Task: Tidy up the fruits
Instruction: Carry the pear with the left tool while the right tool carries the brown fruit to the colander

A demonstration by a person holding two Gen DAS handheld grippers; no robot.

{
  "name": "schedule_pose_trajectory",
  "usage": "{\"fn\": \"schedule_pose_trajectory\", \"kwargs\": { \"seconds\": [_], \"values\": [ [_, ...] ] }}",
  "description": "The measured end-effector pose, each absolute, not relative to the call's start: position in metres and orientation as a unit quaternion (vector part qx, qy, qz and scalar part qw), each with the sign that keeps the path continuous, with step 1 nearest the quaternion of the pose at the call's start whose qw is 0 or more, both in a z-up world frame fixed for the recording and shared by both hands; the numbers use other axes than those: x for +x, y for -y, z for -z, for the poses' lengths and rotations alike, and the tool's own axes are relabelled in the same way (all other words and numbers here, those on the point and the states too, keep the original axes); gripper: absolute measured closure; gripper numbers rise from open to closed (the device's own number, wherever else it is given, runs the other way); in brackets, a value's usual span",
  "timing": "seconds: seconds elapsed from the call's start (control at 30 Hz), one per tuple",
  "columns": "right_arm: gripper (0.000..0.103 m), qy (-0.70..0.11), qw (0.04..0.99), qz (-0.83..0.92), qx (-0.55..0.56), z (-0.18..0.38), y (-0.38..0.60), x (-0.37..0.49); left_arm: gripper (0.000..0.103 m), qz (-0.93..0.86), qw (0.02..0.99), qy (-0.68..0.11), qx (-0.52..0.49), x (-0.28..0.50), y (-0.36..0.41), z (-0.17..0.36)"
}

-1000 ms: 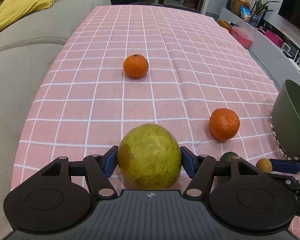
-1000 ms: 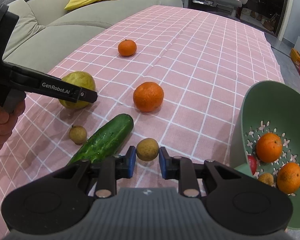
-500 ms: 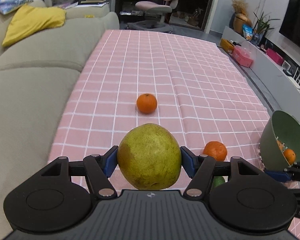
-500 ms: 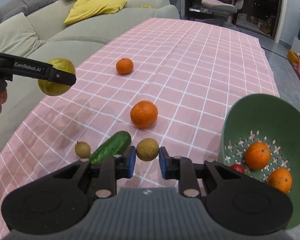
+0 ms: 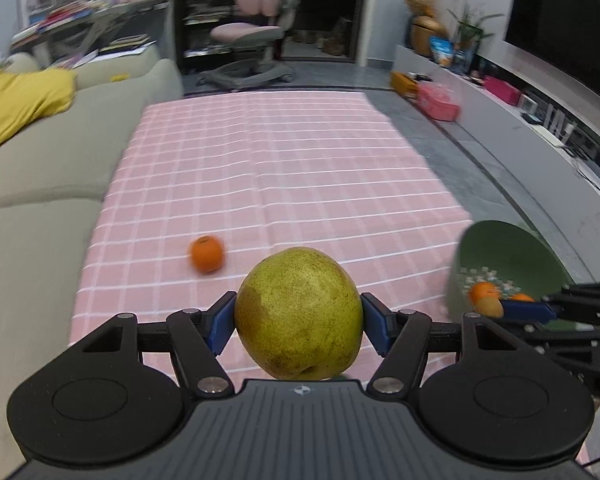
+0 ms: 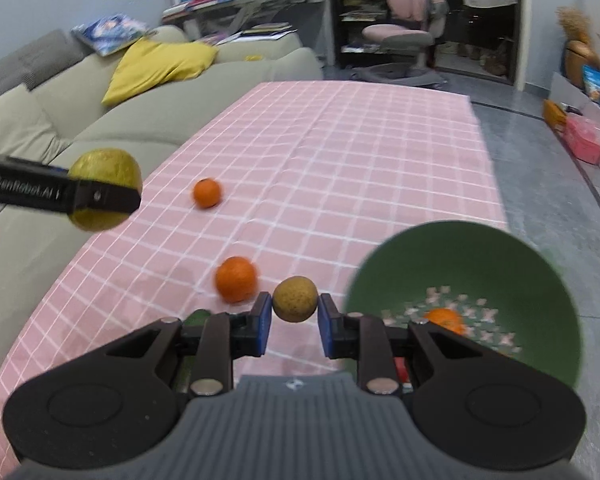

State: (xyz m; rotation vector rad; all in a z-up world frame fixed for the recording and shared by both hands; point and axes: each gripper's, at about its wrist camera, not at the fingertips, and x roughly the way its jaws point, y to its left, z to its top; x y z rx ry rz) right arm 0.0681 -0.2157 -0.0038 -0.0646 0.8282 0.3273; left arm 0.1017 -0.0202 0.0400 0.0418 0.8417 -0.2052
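Note:
My left gripper [image 5: 299,316] is shut on a large yellow-green pear [image 5: 299,313] and holds it high above the pink checked tablecloth [image 5: 284,184]. The pear also shows at the left of the right wrist view [image 6: 104,189]. My right gripper [image 6: 294,318] is shut on a small brown round fruit [image 6: 295,299], held in the air just left of the green bowl [image 6: 500,264]. The bowl holds oranges [image 6: 444,318]. Two oranges lie on the cloth, one near [image 6: 236,279] and one farther [image 6: 207,193]. A cucumber's tip [image 6: 198,315] peeks from behind the right gripper.
A grey-green sofa [image 6: 148,112] with a yellow cushion [image 6: 160,66] runs along the table's left side. A pink office chair [image 5: 252,40] and shelves stand beyond the far end. The floor and a low TV shelf [image 5: 540,120] lie to the right.
Both grippers have risen higher with their fruits. The right gripper has moved toward the green bowl, which now sits nearer and more central in its view.

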Motion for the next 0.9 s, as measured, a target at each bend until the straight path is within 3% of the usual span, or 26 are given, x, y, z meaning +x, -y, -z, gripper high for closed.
{"fn": "schedule_pose_trajectory", "kwargs": {
  "seconds": [0.5,0.9],
  "values": [
    [0.082,-0.401,0.915,-0.043,0.026,0.006,0.330,0.082,0.028,0.207,0.876,-0.419,0.119,0.124,0.156,-0.001],
    [0.082,-0.408,0.911,-0.031,0.057,0.030,0.345,0.101,0.028,0.242,0.844,-0.419,0.233,0.137,0.217,0.039]
  ]
}}
